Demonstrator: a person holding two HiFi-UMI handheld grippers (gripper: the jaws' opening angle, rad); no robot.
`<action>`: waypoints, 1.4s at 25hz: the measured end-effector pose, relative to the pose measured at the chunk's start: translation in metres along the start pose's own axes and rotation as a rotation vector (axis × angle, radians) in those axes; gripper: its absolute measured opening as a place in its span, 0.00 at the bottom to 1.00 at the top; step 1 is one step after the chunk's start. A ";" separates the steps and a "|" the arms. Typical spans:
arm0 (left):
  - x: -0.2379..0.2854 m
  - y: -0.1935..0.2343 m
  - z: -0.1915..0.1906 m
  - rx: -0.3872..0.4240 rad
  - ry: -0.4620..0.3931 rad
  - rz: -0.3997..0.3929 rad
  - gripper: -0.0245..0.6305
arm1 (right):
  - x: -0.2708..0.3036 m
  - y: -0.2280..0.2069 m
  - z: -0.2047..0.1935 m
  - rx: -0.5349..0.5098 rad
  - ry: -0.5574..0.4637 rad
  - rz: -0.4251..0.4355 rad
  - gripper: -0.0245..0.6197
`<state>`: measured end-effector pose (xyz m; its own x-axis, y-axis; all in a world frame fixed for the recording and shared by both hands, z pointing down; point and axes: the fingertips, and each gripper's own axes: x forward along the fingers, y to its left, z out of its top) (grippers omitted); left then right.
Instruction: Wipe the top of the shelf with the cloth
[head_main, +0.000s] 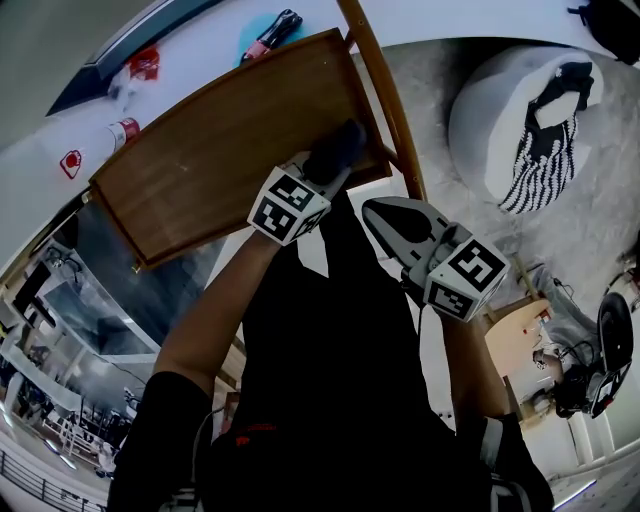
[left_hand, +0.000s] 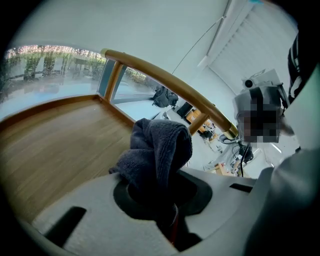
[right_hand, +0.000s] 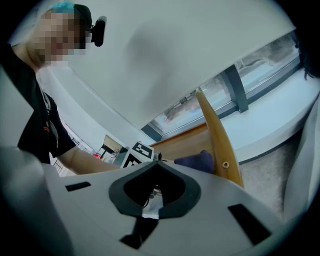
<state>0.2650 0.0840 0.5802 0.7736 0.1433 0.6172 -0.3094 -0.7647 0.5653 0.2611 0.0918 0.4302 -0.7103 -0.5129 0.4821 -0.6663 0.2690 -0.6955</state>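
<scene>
Pinches the cloth (left_hand: 157, 150) in the left gripper (left_hand: 161, 205), jaws clamped on a gathered fold, with most of the wad bulging out past the tips. Carries that wad over the shelf (head_main: 200, 180) top at its right end, just beside the rail (head_main: 385, 100); cannot confirm contact with the wood from any view. Holds the right gripper (head_main: 385, 222) below the shelf edge, off to the right, jaws pressed together with nothing between them, touching nothing.

Looks soft, thick and light, likely a fuzzy towel weave. Squashes and folds freely, so probably bunches and drags instead of gliding unless pressed flat. Nothing to break. Should not slip in the jaws, given the nap. Best taken at a bunched fold near the middle, as here, deep enough to survive the pull of rubbing, leaving a fat pad ahead of the tips to meet the surface. Risks tugging free with a shallow corner pinch.

Beyond the cloth: smooth, varnished-looking wood with a low raised lip round the edge. Probably needs pushing into that lip and under the rail posts to reach the corners.
</scene>
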 end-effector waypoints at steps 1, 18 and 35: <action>0.001 -0.001 0.000 -0.003 -0.003 -0.004 0.13 | 0.000 0.000 0.000 0.000 0.000 0.000 0.05; -0.067 -0.002 0.032 -0.103 -0.176 -0.048 0.13 | 0.018 0.032 0.030 -0.082 0.004 0.017 0.05; -0.310 0.001 0.051 -0.109 -0.564 0.081 0.13 | 0.092 0.173 0.091 -0.351 -0.018 0.132 0.05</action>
<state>0.0535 0.0064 0.3617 0.9108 -0.2930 0.2909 -0.4122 -0.6861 0.5995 0.1004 0.0169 0.3058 -0.7935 -0.4684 0.3885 -0.6084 0.5954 -0.5247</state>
